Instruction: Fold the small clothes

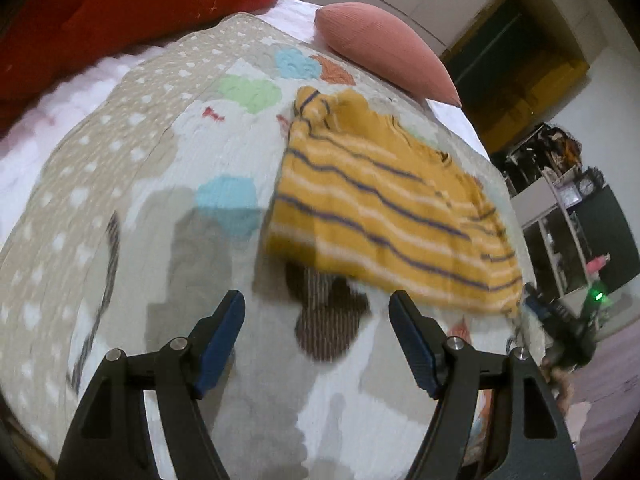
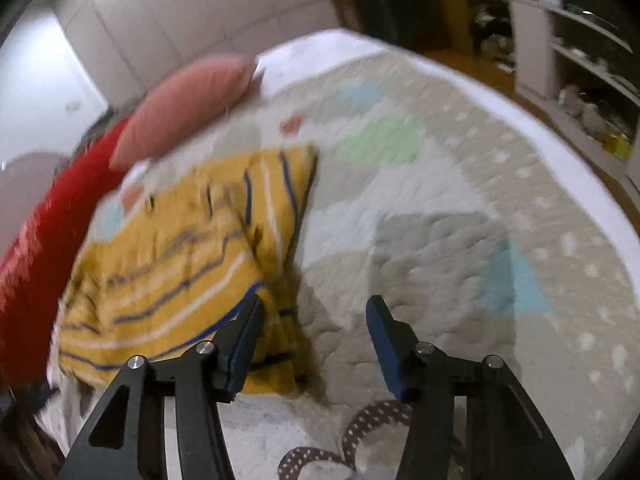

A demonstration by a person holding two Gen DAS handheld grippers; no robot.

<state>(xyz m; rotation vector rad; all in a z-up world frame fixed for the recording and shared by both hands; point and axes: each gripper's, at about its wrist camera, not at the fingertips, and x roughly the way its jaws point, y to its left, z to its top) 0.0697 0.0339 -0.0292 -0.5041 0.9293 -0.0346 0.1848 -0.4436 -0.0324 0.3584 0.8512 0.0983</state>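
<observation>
Left gripper [image 1: 316, 312] is spread wide with nothing between its fingers, hanging over the quilt [image 1: 160, 184]. Right gripper [image 2: 314, 320] is wide open too, also empty, though its left finger overlaps the near edge of the yellow striped shirt [image 2: 180, 264] so contact there is hard to call. The shirt lies rumpled on the quilt, blurry in both views. Behind it sit a pink pillow [image 1: 384, 44] and a red pillow [image 1: 132, 4], the red one cut off by the frame.
</observation>
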